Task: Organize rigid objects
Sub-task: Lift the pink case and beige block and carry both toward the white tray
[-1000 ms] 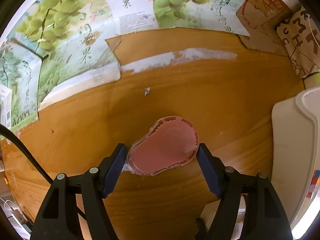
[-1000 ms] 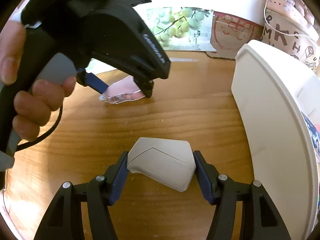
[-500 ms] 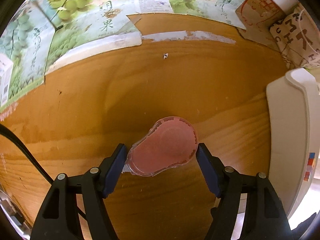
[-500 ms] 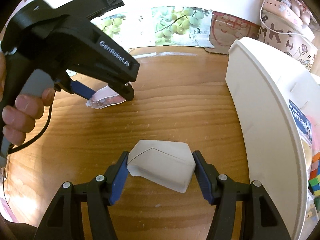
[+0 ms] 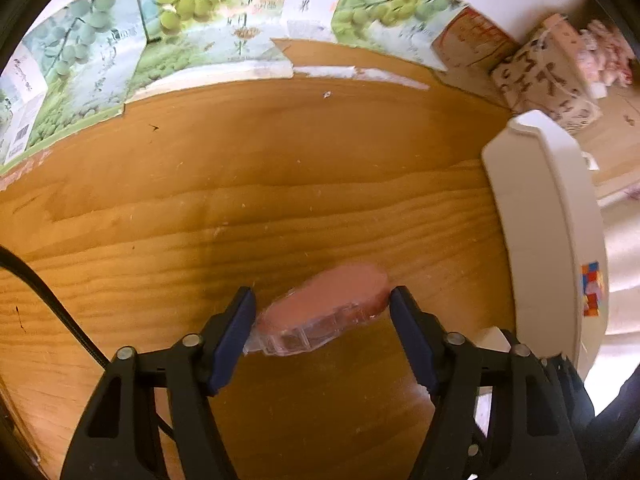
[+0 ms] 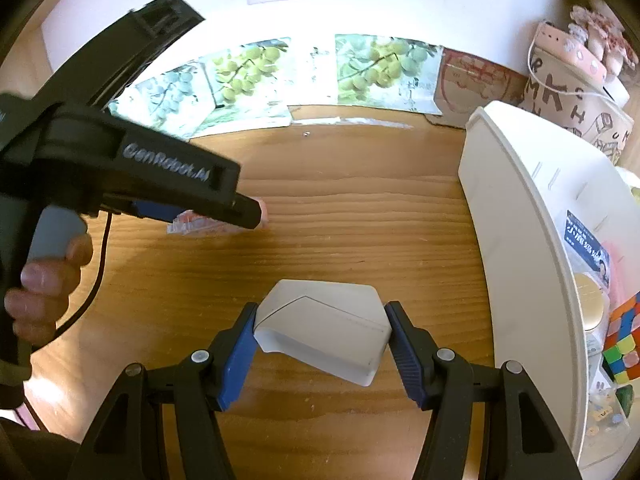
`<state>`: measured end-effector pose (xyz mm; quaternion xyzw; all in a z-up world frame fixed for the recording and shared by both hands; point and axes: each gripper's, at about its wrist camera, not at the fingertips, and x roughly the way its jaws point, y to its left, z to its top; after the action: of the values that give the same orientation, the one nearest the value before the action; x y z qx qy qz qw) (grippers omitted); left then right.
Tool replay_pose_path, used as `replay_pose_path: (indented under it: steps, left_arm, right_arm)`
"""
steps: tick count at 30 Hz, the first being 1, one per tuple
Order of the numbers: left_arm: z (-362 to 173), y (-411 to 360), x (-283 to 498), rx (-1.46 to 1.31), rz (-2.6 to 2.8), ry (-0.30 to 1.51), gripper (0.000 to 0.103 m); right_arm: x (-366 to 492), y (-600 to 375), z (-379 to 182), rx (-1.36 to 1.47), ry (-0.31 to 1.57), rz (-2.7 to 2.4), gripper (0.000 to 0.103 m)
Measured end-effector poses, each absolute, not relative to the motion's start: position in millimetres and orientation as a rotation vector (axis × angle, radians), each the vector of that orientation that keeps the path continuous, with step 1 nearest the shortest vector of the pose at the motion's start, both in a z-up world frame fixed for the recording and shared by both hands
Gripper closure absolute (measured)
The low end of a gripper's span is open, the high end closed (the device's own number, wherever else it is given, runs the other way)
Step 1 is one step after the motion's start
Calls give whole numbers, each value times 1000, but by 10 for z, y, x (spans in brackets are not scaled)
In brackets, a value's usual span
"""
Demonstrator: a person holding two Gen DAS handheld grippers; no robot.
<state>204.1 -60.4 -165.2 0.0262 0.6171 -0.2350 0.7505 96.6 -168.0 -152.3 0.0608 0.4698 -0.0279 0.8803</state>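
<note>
Since a second back we carry both parts toward the white bin (image 6: 516, 240) at 3 o'clock: left gripper (image 5: 322, 312) closing on the pink case (image 5: 326, 300), right gripper (image 6: 320, 332) clamping the grey box (image 6: 324, 328).

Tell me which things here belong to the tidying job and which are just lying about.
Job: pink case between the closing left gripper; white box in the right gripper; white bin.
Lying about: grape cartons, lettered gift box.

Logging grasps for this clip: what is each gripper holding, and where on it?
Left gripper, closing: pink tape dispenser, gripped end to end. Right gripper: white plastic case, by its two sides.
</note>
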Motion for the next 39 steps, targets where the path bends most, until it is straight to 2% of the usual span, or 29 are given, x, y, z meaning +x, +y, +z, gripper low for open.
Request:
replay_pose_path:
  steps: [1,21,25,29,32,34,39]
  left_arm:
    - [-1478,-656,2025,39,-527,1341,65]
    - [-1352,-456,1799,-63,-460,1339,66]
    - [-1320,-435,1769,-70,-417,1343,59]
    - [-1283,-417,1736,-104,-383,1363,38]
    - [-1269,-454,1713,-93,-374,1370,28]
    - [-1280,-475,1714,-90,-343,1403,23]
    - [-1324,-512,1749,-150,-276,1495,20]
  right_arm:
    - [950,-1676,-1511,125,976,-53,40]
    - [537,-1757,-1312,149,930,-41,40]
    - [446,-1786,-1255,159,922,-41,40]
    - [372,-1785,-1203,154,912,-45,40]
    - [329,-1792,-1179,158,908,-45,40]
    - [306,-1797,-1162,159,910,-45,40]
    - [234,-1815,-1108,152,914,-50,40]
